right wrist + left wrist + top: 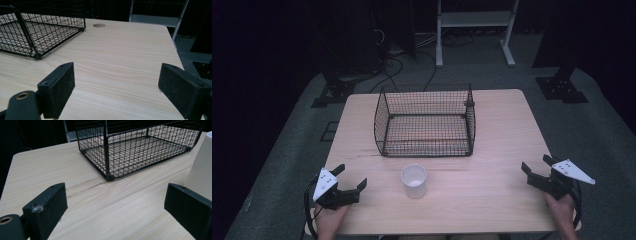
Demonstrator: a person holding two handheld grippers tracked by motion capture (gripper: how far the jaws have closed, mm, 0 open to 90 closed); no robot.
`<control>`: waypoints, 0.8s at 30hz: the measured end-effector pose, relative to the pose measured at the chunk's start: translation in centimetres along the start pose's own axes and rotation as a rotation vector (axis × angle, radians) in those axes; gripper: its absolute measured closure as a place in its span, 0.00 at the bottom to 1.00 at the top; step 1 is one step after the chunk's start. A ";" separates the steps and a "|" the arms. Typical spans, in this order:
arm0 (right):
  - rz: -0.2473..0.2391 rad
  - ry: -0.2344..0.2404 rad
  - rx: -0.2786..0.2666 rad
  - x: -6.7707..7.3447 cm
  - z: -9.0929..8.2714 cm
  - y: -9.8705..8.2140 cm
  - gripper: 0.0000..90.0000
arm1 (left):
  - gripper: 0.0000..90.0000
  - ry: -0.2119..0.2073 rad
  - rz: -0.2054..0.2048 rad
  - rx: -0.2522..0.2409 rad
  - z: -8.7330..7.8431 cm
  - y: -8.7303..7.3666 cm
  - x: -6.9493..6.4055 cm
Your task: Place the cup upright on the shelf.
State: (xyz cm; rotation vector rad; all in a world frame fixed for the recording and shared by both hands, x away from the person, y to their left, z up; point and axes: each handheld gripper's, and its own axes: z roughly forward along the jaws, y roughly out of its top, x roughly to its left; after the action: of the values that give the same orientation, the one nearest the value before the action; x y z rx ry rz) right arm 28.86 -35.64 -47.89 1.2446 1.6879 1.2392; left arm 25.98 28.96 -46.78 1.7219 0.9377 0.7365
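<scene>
On the near left of the table: left gripper [350,178], jaws spread wide, nothing between them, pads clear of the wood.
Left gripper's neighbours: white cup [414,180] just to its right, not touched; in the left gripper view the cup [200,170] rises behind the right-hand jaw.
Right gripper: right gripper [537,167] at the near right edge, jaws released and wide apart, holding nothing, well apart from the cup.
Cup position: upright near the front middle of the table [492,200], between the two grippers, closer to the left one, just in front of the basket.
Cup contents: inside looks white and bare, as far as the high view shows.
Basket: black wire basket [425,121] at the table's middle, open on top, nothing inside; the wood shows through its mesh floor.
Count: two grippers, one cup, one basket, one table.
</scene>
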 end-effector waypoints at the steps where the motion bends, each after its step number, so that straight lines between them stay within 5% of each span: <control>1: -0.002 0.000 0.000 0.0 0.0 0.0 0.14 | 0.04 -0.001 0.001 0.001 0.0 0.0 0.0; 15: 0.002 0.000 0.001 0.0 0.0 0.0 0.14 | 0.04 -0.004 0.028 0.014 0.3 0.0 -0.3; 24: 0.003 0.001 -0.001 0.0 0.0 0.0 0.14 | 0.03 -0.045 0.057 0.010 0.4 0.5 -1.2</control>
State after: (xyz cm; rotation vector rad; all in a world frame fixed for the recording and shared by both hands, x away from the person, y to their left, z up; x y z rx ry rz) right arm 28.87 -35.67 -47.89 1.2469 1.6866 1.2417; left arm 25.79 27.63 -46.47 1.7733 0.8659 0.7286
